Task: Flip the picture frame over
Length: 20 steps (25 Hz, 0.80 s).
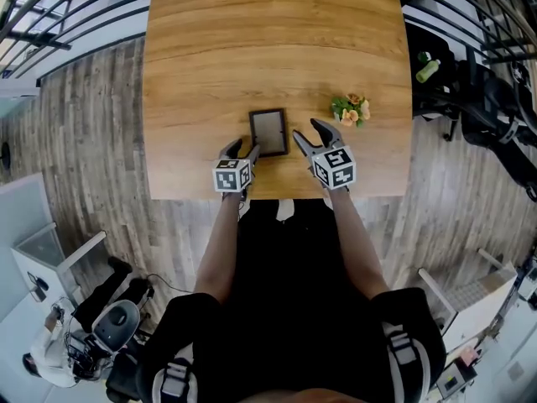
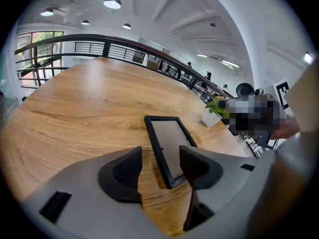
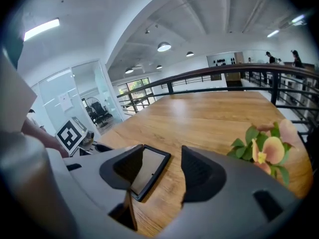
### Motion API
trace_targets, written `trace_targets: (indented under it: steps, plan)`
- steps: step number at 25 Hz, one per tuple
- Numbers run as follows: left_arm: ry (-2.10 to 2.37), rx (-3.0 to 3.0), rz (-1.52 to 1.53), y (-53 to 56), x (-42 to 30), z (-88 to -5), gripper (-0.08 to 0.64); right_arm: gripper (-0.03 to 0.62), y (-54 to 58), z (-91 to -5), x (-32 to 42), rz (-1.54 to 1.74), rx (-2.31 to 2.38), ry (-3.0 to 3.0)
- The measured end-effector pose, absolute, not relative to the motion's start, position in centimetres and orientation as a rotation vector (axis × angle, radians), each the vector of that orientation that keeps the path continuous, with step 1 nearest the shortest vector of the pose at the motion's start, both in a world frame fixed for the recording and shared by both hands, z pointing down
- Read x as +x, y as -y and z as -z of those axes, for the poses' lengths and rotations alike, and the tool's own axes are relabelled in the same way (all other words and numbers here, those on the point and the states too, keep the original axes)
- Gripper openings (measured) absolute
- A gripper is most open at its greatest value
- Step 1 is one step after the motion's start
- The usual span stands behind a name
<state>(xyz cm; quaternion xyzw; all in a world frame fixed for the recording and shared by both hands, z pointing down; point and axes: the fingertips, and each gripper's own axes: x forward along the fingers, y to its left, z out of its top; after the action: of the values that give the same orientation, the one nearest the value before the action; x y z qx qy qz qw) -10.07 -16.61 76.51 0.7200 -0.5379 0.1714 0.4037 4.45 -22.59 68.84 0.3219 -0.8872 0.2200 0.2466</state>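
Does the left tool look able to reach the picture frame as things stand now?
Probably yes. The left tool stands open right at the near left corner of the picture frame, and only bare table lies between them.

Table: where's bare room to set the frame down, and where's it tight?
Free: the whole far half of the table beyond the picture frame, plus the left strip out to the table's edge. Crowded: the near edge, where left gripper, frame, right gripper and potted flowers cluster.

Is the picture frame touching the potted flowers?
Apart. The head view shows bare table between the picture frame and the potted flowers.
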Motion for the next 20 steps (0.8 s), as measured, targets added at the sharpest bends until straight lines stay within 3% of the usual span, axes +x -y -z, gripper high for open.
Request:
trace_targets:
  steps: [4, 7, 20]
  plan:
    - [1.392, 1.766, -0.477, 16.8, -10.3, -77.9, 0.248, 0.241, 22.6, -68.9, 4.3, -0.562, 0.826, 2.411]
    - [1.435, 1.735, -0.514, 17.0, -10.9, -78.5, 0.189, 0.241, 23.0, -69.2, 4.6, -0.579, 0.824, 2.405]
    - [1.403, 1.758, -0.539, 19.2, -9.6, -78.8, 0.172, 0.241, 23.8, -69.2, 4.4, -0.569, 0.809, 2.397]
